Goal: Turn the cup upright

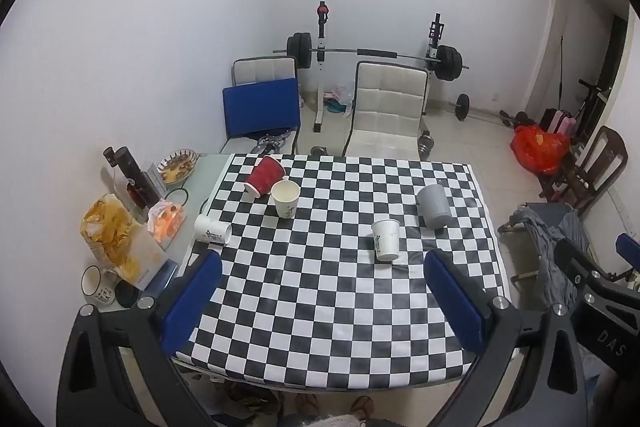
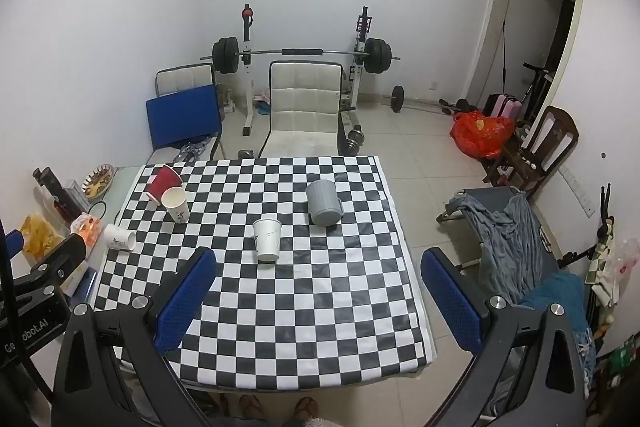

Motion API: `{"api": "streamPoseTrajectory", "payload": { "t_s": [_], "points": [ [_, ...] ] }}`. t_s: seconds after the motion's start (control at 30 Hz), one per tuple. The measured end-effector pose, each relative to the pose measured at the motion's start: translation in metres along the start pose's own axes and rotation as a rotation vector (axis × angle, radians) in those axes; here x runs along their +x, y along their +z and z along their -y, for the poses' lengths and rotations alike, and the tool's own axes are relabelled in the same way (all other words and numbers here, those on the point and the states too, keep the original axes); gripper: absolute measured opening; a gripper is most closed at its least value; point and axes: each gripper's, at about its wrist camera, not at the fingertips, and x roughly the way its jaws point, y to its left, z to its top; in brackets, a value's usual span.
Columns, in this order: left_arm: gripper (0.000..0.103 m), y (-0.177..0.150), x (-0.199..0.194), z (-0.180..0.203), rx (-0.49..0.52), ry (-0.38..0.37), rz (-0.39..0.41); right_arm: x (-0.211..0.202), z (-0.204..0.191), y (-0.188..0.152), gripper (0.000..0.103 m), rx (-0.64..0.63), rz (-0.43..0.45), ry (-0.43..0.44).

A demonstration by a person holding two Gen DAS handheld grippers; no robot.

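A weight bench stood behind the checkered table (image 1: 320, 307). On it a grey cup (image 1: 434, 205) sat upside down at the right, a red cup (image 1: 264, 175) lay tipped far left, and a white cup (image 1: 212, 229) lay on its side at the left edge. Both the left gripper (image 1: 320, 299) and right gripper (image 2: 316, 291) hovered wide open and empty. A nudge could likely roll the white cup off the table.

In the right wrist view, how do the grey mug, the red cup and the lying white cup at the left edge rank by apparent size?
1. grey mug, clearly largest.
2. red cup.
3. lying white cup.
The last two look nearly alike, and the red cup stands farther away, so their order is unsure.
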Motion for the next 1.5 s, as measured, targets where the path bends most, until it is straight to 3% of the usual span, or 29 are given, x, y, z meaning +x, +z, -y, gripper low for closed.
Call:
{"api": "streamPoseTrajectory", "payload": {
  "t_s": [1.5],
  "points": [
    [0.103,0.01,-0.009,-0.001,0.011,-0.002,0.011,-0.002,0.001,0.003,0.103,-0.002,0.004,0.009]
  ]
}}
